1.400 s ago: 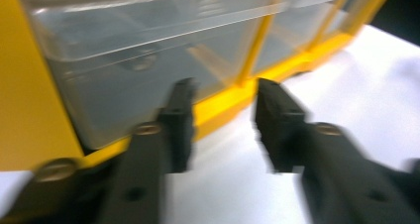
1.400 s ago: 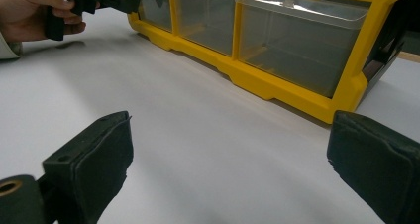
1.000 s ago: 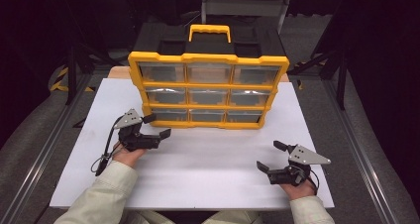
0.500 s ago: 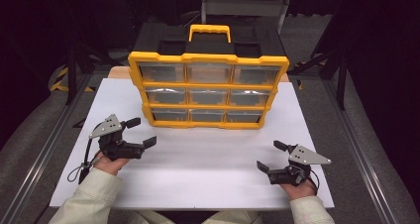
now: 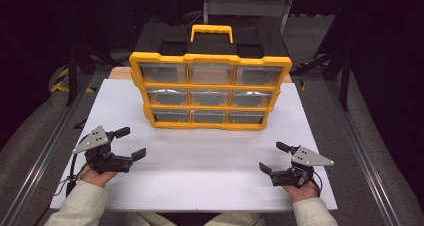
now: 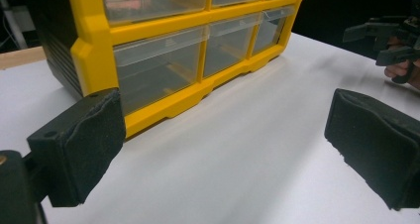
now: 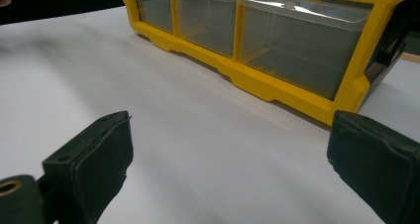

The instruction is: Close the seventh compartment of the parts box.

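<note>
Yellow-framed drawer cabinet stood upright at the white table's far middle; left gripper and right gripper gaped, empty; the high view alone showed its handle.

Yellow drawer cabinet on white table, left gripper, right gripper

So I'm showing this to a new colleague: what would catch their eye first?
The yellow drawer organizer with its clear drawers and top handle, standing upright at the far middle of the white table. Then the two open grippers near the front edge, left gripper and right gripper, both holding nothing.
</note>
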